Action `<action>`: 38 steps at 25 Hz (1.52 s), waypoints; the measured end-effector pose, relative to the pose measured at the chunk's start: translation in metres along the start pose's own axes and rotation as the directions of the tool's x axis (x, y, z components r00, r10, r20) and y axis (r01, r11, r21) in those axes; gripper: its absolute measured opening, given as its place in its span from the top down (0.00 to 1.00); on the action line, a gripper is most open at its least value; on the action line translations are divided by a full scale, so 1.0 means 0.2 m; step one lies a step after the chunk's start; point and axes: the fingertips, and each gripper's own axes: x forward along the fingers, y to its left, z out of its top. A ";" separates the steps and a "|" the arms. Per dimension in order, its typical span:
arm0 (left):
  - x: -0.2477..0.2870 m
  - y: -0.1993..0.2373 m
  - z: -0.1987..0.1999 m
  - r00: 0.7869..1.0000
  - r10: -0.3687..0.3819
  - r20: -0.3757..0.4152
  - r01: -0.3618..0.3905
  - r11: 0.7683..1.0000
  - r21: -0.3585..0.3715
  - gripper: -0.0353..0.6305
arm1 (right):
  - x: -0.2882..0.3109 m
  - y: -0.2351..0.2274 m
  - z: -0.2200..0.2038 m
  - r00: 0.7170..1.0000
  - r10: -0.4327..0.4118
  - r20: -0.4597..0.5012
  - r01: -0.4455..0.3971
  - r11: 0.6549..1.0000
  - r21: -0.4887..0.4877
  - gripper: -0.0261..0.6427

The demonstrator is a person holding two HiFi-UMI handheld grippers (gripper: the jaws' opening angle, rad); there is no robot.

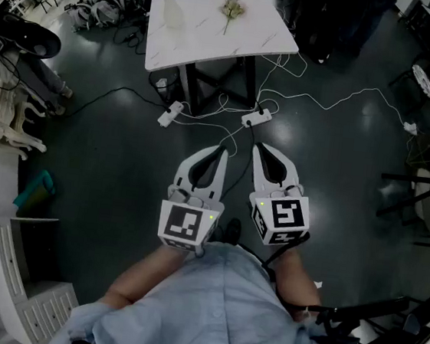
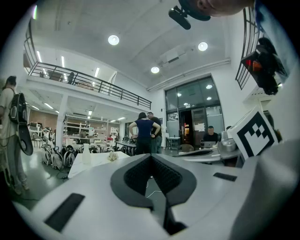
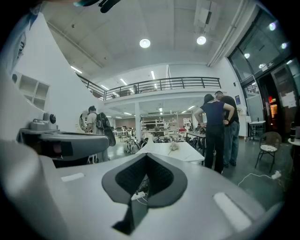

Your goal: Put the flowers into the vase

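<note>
Far ahead stands a white marble-top table (image 1: 250, 36). On it a pale vase (image 1: 172, 10) stands upright at the left, and a small bunch of pale flowers (image 1: 232, 9) lies to its right, apart from it. My left gripper (image 1: 224, 151) and right gripper (image 1: 257, 146) are held side by side over the dark floor, well short of the table, both shut and holding nothing. The left gripper (image 2: 151, 157) view shows the vase (image 2: 86, 153) and flowers (image 2: 113, 156) small in the distance. The right gripper (image 3: 146, 155) view shows the flowers (image 3: 174, 146) and vase (image 3: 150, 141) too.
Two power strips (image 1: 170, 113) (image 1: 256, 118) and white cables lie on the floor between me and the table. White shelving (image 1: 3, 274) stands at the lower left and dark chairs at the right. Two people (image 3: 215, 129) stand beyond the table.
</note>
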 end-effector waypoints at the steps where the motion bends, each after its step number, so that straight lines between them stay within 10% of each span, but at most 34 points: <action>1: 0.01 -0.01 0.00 1.000 0.000 0.000 0.000 1.000 0.000 0.94 | -0.01 -0.01 0.00 1.000 0.000 0.001 0.000 1.000 0.001 0.96; 19: 0.16 -0.07 -0.02 0.998 0.049 -0.037 -0.049 0.999 -0.006 0.94 | 0.03 -0.32 -0.02 1.000 -0.018 0.021 0.016 0.996 0.083 0.96; 38: 0.83 0.83 -0.04 0.999 0.028 -0.032 -0.029 0.998 -0.049 0.94 | 1.16 -0.36 0.06 0.999 0.016 -0.043 -0.013 0.996 0.084 0.96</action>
